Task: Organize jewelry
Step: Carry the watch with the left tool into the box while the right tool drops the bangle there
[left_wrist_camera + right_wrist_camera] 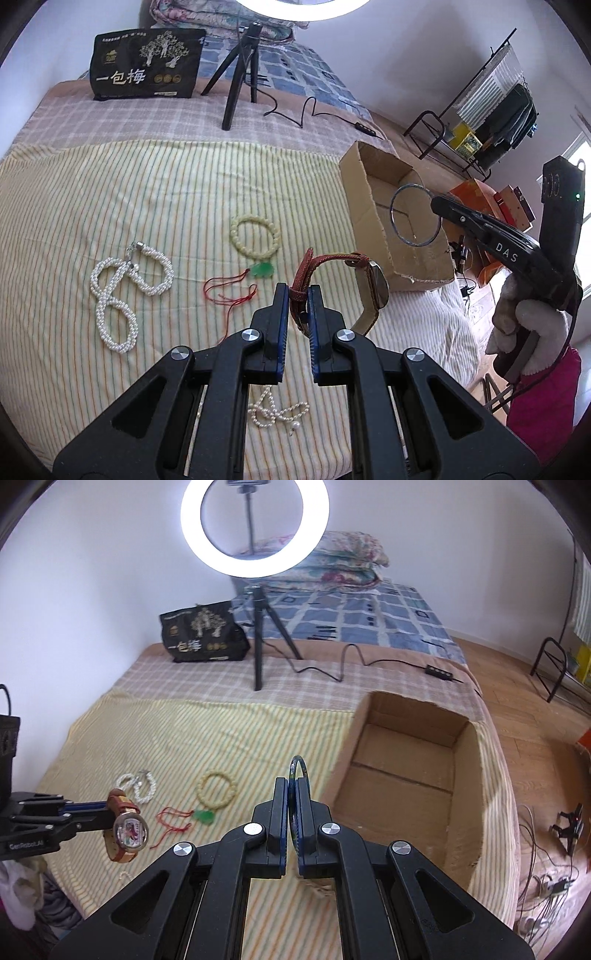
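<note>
My left gripper is shut on the red-brown strap of a wristwatch and holds it above the striped cloth; the watch also shows in the right wrist view. My right gripper is shut on a thin bangle, seen as a ring held over the open cardboard box. On the cloth lie a yellow bead bracelet, a green pendant on red cord, a pearl necklace and a small pearl piece.
A ring light on a tripod with its cable and a black snack bag stand at the back of the bed. The bed's right edge drops to a wooden floor with a metal rack.
</note>
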Demonstrator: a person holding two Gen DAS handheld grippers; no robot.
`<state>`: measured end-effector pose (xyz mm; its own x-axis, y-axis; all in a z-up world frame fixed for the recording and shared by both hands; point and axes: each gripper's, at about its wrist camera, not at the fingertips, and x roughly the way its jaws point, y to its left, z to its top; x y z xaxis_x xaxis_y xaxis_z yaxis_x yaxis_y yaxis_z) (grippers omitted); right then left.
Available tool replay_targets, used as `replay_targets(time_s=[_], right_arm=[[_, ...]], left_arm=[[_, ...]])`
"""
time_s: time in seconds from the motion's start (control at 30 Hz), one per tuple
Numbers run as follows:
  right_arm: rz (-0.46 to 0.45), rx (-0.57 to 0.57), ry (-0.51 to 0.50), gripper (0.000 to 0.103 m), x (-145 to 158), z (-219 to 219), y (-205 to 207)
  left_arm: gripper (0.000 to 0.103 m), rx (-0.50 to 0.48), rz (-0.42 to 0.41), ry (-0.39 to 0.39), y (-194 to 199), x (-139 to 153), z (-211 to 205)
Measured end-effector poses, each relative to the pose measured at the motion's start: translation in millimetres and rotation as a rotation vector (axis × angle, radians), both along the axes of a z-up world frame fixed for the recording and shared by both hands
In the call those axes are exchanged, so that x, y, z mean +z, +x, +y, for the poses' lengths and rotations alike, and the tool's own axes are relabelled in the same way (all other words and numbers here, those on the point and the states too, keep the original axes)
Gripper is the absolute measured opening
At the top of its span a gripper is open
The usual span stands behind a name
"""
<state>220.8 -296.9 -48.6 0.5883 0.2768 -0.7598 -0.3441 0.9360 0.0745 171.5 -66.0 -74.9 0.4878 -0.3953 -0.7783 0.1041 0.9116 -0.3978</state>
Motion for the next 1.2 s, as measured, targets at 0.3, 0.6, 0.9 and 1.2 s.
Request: replay_targets(time_s=[0.3, 0.6, 0.9, 1.2], right_arm=[[-0.002, -0.109, -0.015, 0.002, -5.1, -47.0, 21.3], [0.009, -0.16, -0.008, 0.002, -11.5, -74.6, 44.9], [-0.003, -0.219, 0.03, 0.002, -17.7, -93.9, 70.4], [0.004, -0.236, 0.056, 0.002, -33.9, -99.9, 82.8]], left_arm=[[0.008, -0.073, -0.088, 0.074, 19.3, 8.1, -66.7], [0.008, -0.125, -0.113, 0.096, 39.6, 1.8, -120.3], [0.008, -0.165, -0.111, 0.105, 52.2, -10.1, -153.4], [0.008, -0.168, -0.102, 0.1, 62.2, -19.7, -169.8]])
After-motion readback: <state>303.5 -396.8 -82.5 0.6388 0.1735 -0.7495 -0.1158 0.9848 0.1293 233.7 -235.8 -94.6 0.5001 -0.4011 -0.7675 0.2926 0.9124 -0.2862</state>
